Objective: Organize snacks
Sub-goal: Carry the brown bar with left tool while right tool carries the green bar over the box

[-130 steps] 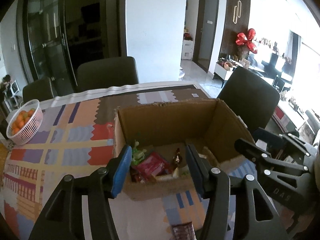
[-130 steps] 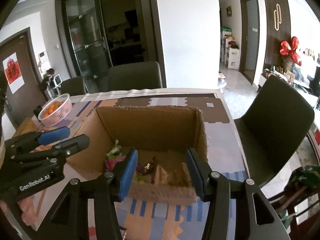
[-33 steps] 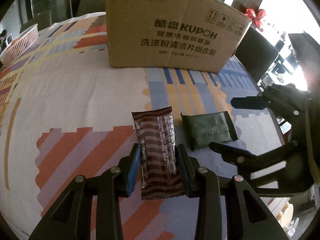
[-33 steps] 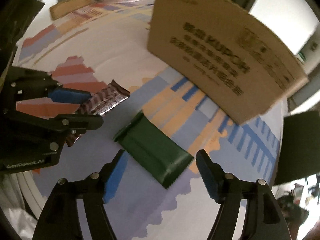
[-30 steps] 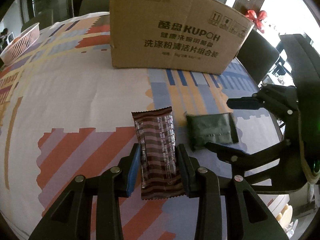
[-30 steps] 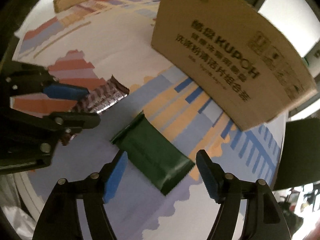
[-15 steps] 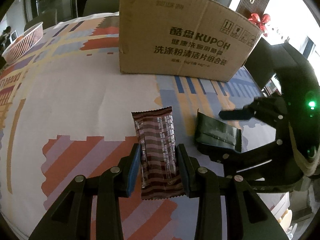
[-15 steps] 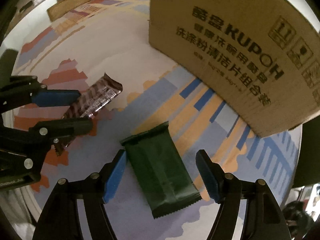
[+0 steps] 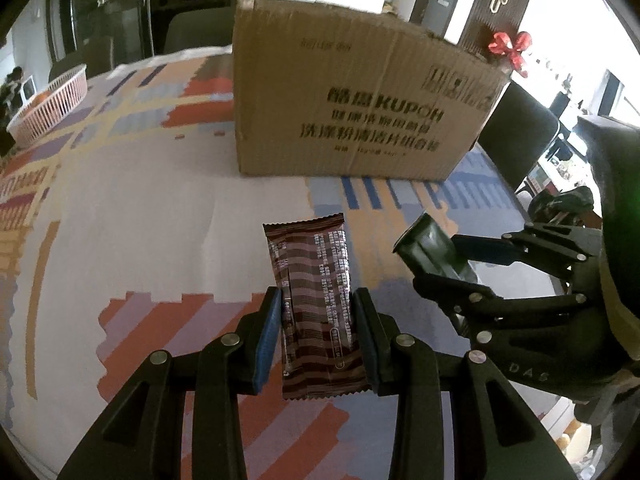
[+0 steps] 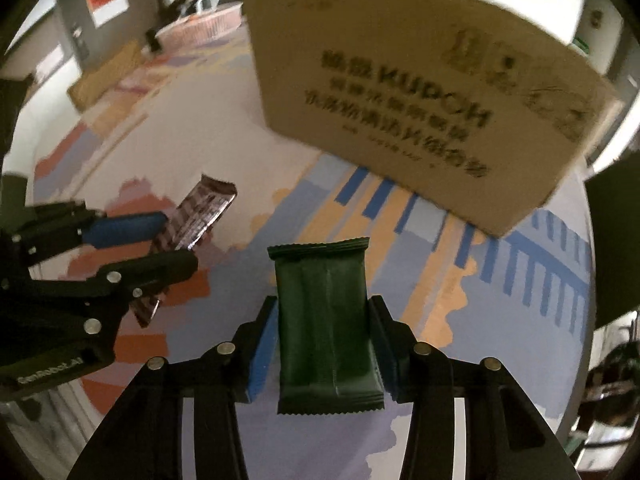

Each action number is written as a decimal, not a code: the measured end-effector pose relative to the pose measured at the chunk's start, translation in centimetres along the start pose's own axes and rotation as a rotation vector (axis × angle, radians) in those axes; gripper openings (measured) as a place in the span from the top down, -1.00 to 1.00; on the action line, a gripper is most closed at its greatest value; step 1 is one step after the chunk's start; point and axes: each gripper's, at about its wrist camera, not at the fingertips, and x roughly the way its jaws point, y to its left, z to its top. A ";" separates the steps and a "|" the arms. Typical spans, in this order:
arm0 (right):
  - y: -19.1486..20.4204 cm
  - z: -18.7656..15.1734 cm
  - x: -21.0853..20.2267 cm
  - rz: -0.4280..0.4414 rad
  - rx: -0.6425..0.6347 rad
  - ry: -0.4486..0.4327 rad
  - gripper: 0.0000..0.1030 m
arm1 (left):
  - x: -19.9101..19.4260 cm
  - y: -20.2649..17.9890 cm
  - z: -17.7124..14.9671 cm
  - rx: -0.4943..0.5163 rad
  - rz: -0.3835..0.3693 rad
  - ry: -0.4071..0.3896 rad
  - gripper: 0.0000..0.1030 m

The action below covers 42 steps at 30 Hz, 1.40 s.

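While blurred right-side, left view shows basket (image 9: 48, 100).

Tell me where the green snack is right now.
The green snack sits clamped in the right gripper, raised above the table, right of the brown snack and short of the box.

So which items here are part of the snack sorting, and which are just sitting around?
Part of the job:
brown striped snack bar in the left tool
green snack pack in the right tool
cardboard box

Just lying about:
pink basket
dark chair
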 end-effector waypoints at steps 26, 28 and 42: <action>-2.9 4.7 -10.3 -0.080 0.239 -0.390 0.12 | -7.7 -1.6 9.0 0.096 -0.002 -0.311 0.30; -3.1 5.1 -10.8 -0.083 0.244 -0.406 0.12 | -8.1 -1.7 9.8 0.104 0.001 -0.330 0.30; -5.0 10.2 -12.3 -0.123 0.245 -0.469 0.12 | -8.3 -1.6 15.1 0.125 0.016 -0.380 0.30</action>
